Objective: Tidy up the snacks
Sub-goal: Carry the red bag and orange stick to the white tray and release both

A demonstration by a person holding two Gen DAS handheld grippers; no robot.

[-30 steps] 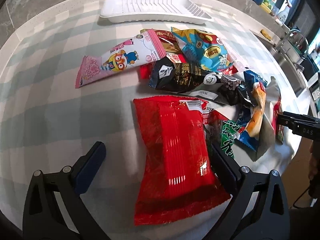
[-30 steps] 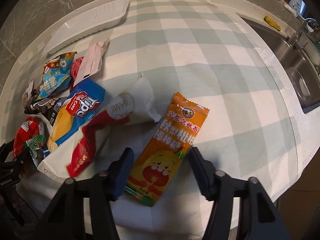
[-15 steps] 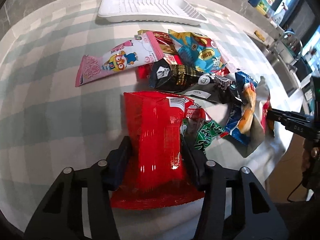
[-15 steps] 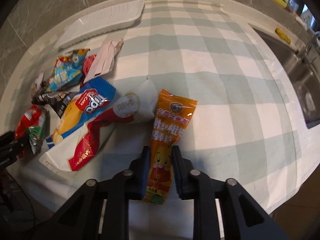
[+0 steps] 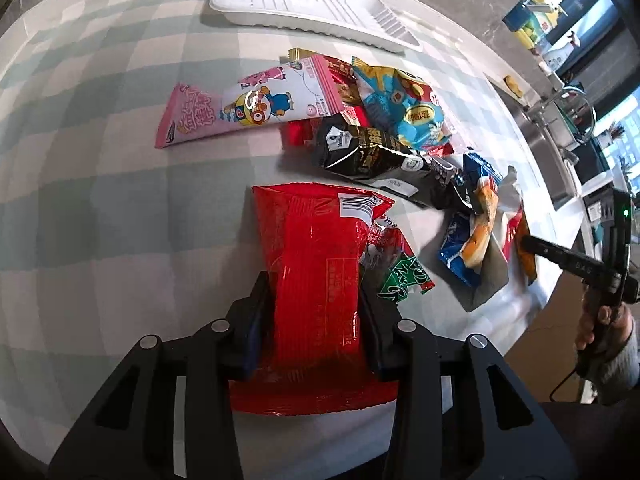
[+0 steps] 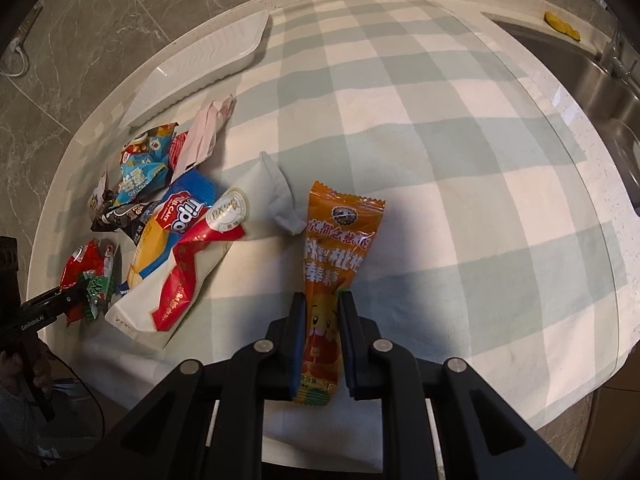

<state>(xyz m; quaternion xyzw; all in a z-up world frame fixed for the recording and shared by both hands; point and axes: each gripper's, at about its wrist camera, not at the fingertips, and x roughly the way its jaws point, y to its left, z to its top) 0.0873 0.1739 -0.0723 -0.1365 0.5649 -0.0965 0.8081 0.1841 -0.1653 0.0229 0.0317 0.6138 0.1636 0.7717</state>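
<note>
My left gripper (image 5: 316, 292) is shut on a big red snack bag (image 5: 316, 248), pinching its near half above the checked cloth. My right gripper (image 6: 322, 310) is shut on a long orange snack packet (image 6: 340, 248), held by its lower end. A white ribbed tray (image 5: 308, 0) lies at the far edge of the table; it also shows in the right wrist view (image 6: 204, 68). A pile of snacks lies between: a pink packet (image 5: 248, 104), a blue bag (image 5: 404, 108), a black bag (image 5: 368, 152), a green-and-red packet (image 5: 404, 276).
A blue-and-orange Tipo pack (image 6: 176, 220) and a white-and-red bag (image 6: 188, 276) lie left of the orange packet. A steel sink (image 6: 600, 76) sits at the right past the cloth. The table edge runs close in front of both grippers.
Both grippers went from open around their packets to shut on them. The red bag and the orange packet have been squeezed narrower and drawn in between the fingers.
</note>
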